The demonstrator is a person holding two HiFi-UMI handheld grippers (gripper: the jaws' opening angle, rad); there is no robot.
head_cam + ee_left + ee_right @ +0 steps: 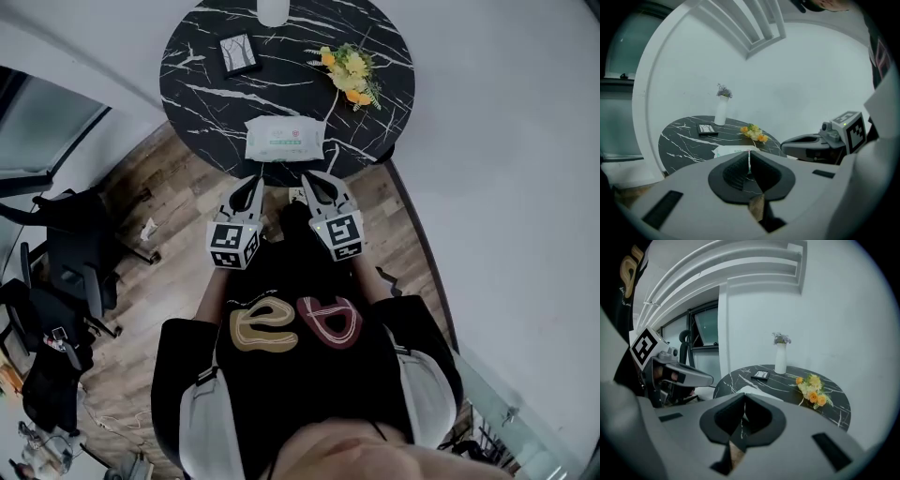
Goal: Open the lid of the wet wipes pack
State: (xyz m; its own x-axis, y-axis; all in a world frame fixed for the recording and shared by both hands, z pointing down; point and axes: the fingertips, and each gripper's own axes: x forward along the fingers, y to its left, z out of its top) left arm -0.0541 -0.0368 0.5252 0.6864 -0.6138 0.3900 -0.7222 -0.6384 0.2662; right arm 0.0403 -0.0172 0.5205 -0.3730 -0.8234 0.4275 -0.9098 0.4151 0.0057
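At twelve o'clock of the left hand-held gripper (255,180) and right hand-held gripper (314,178), both closed and empty, lies the wet wipes pack (285,138), untouched.

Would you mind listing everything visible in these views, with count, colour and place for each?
table: one, black marble with white veins, round, ahead of the person
wet wipes pack: one, white with green print, at the table's near edge
flowers: one bunch, yellow and orange, lying on the table's right side
picture frame: one, dark, lying on the table's far left
vase: one, white, at the table's far edge
office chair: at least one, black, on the wooden floor, left
left gripper: one, grey, jaws together, empty, short of the pack
right gripper: one, grey, jaws together, empty, beside the left
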